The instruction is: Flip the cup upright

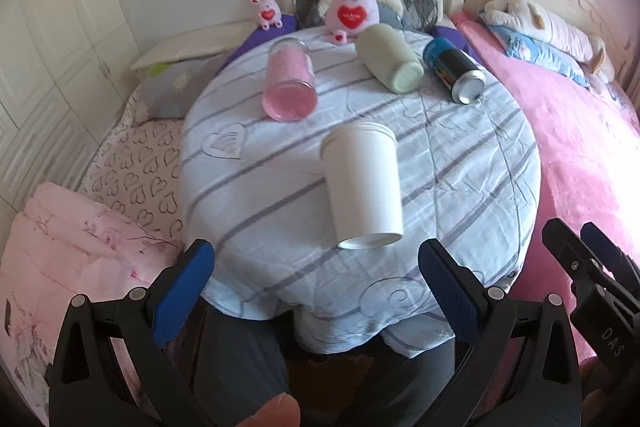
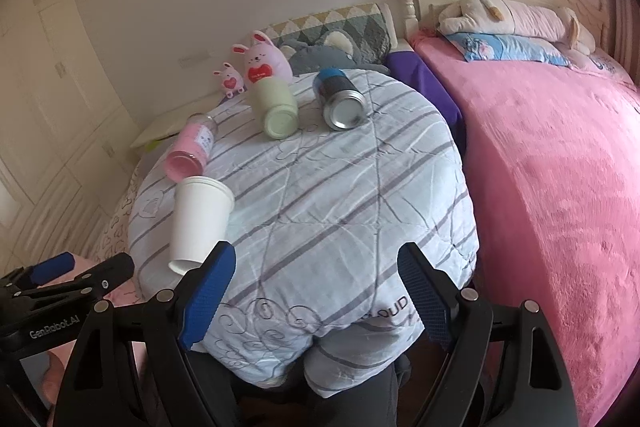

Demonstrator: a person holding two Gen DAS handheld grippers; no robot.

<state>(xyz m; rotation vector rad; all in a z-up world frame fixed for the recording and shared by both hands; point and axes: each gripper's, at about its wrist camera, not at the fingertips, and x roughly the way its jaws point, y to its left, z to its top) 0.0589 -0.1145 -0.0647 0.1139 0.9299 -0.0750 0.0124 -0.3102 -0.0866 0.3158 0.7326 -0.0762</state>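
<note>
A white paper cup (image 1: 363, 187) lies on its side on the round table covered with a striped quilt (image 1: 280, 187), its base toward me and its mouth pointing away. It also shows in the right wrist view (image 2: 198, 223), at the table's left. My left gripper (image 1: 316, 269) is open and empty, just in front of the cup's base, fingers apart on either side. My right gripper (image 2: 316, 287) is open and empty over the table's near edge, to the right of the cup. The left gripper's tip (image 2: 92, 273) shows at the lower left of the right wrist view.
A pink jar (image 1: 290, 81), a pale green bottle (image 1: 390, 61) and a dark can (image 1: 456, 71) lie on their sides at the back of the table. Plush rabbits (image 1: 350, 9) sit behind them. A pink bed (image 2: 552, 187) is to the right, folded bedding (image 1: 60, 247) to the left.
</note>
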